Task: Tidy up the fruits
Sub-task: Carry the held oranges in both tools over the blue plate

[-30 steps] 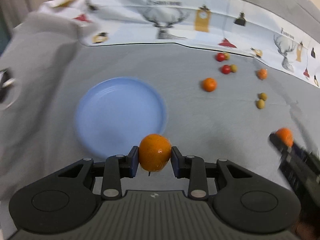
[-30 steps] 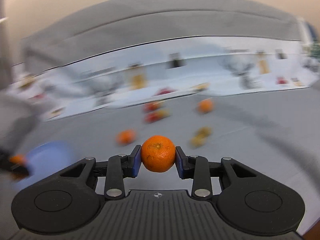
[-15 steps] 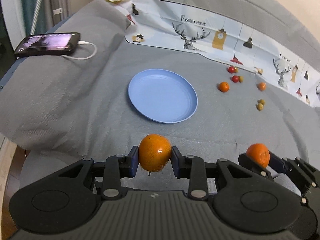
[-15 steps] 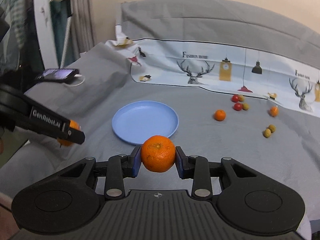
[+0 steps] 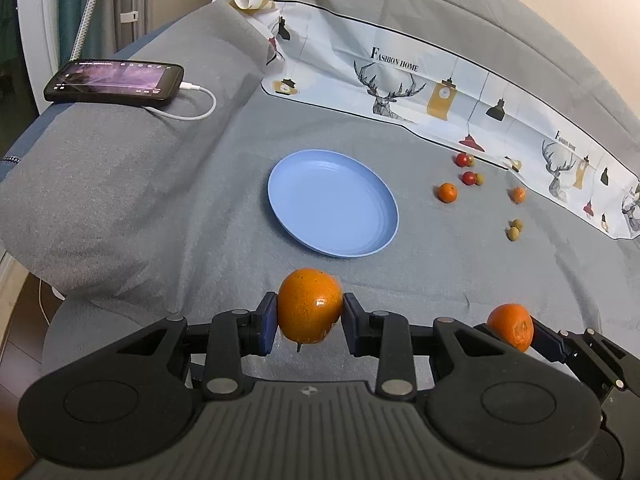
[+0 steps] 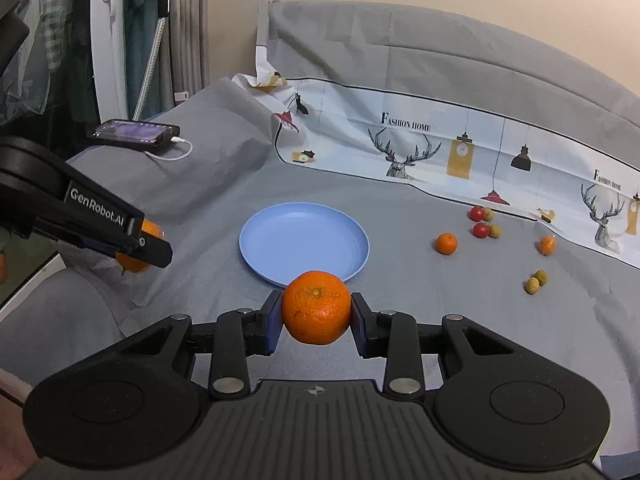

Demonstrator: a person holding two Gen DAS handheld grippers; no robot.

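Note:
My left gripper (image 5: pixel 310 320) is shut on a smooth orange (image 5: pixel 310 304), held above the grey cloth in front of the empty blue plate (image 5: pixel 333 203). My right gripper (image 6: pixel 316 318) is shut on a mandarin (image 6: pixel 317 306), just in front of the plate (image 6: pixel 304 242). Each gripper shows in the other's view: the right one with its mandarin (image 5: pixel 512 326) at the lower right, the left one with its orange (image 6: pixel 138 258) at the left. On the cloth to the right lie two small oranges (image 6: pixel 446 243), red cherry tomatoes (image 6: pixel 480 230) and small olive-green fruits (image 6: pixel 536 282).
A phone (image 5: pixel 114 81) with a white cable lies on a raised grey cushion at the left. A printed deer-pattern cloth (image 5: pixel 440 96) runs along the back. The cushion's edge drops off at the left.
Both grippers have pulled back and steadied, each still holding its fruit. The plate now sits farther ahead, and the phone has come into view.

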